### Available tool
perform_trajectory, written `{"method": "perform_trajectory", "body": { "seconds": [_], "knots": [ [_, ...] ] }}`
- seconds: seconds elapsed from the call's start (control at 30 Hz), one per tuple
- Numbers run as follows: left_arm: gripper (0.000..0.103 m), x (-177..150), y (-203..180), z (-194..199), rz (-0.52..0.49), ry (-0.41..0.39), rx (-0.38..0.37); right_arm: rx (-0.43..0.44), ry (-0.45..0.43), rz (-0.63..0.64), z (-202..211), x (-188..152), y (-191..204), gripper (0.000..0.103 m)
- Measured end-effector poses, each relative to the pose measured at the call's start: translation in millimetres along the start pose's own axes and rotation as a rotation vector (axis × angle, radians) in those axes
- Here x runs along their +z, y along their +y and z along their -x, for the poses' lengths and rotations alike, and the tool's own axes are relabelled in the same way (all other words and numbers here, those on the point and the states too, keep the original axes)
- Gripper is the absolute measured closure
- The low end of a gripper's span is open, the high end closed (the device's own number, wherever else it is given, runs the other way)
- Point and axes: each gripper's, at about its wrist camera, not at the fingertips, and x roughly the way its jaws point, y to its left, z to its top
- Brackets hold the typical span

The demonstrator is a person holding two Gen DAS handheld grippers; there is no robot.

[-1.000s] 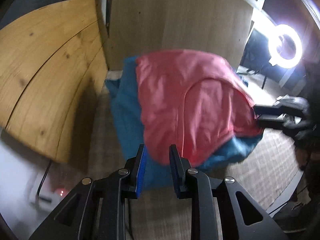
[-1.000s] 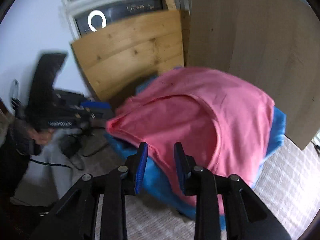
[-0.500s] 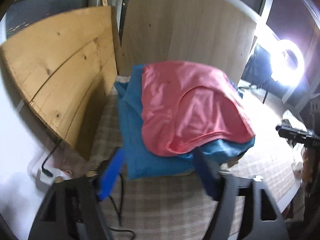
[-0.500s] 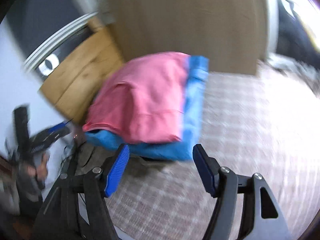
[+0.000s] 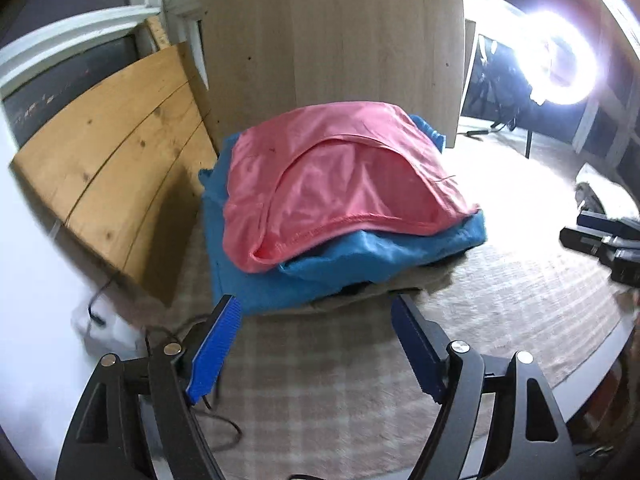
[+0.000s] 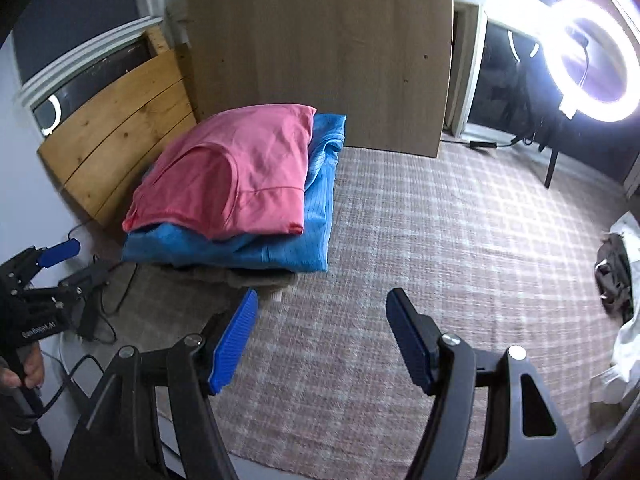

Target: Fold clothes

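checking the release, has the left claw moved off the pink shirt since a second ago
Yes. The left claw has backed away from the pink shirt, its jaws having just opened, empty; the stack stays before the wooden board.

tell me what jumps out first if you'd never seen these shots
A folded pink garment lies on top of a folded blue one, stacked on the checked cloth in front of a leaning wooden board. A glaring ring light burns at upper right. Both claws, left and right, hang open and empty.
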Motion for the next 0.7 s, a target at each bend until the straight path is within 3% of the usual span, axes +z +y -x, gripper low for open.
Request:
{"method": "perform_trajectory", "body": {
  "seconds": [0.17,0.37,0.57,0.7],
  "knots": [
    [0.016,-20.7,-31.7,23.4,0.063,0.024,-0.034,0.035,-0.032,0.029,27.8,-18.9,-3.2,0.037],
    [0.016,-39.6,-82.3,60.0,0.080,0.008,-0.028,0.025,-0.075,0.092,67.7,-50.3,-18.3,0.037],
    [0.016,-57.5,-124.9,91.7,0.122,0.019,-0.097,0.035,-0.065,0.094,92.9,-82.7,-49.8,0.037],
    [0.015,-72.1,-153.1,107.2,0.104,0.017,-0.078,0.035,-0.056,0.092,106.0,-104.0,-69.1,0.037]
  ]
}}
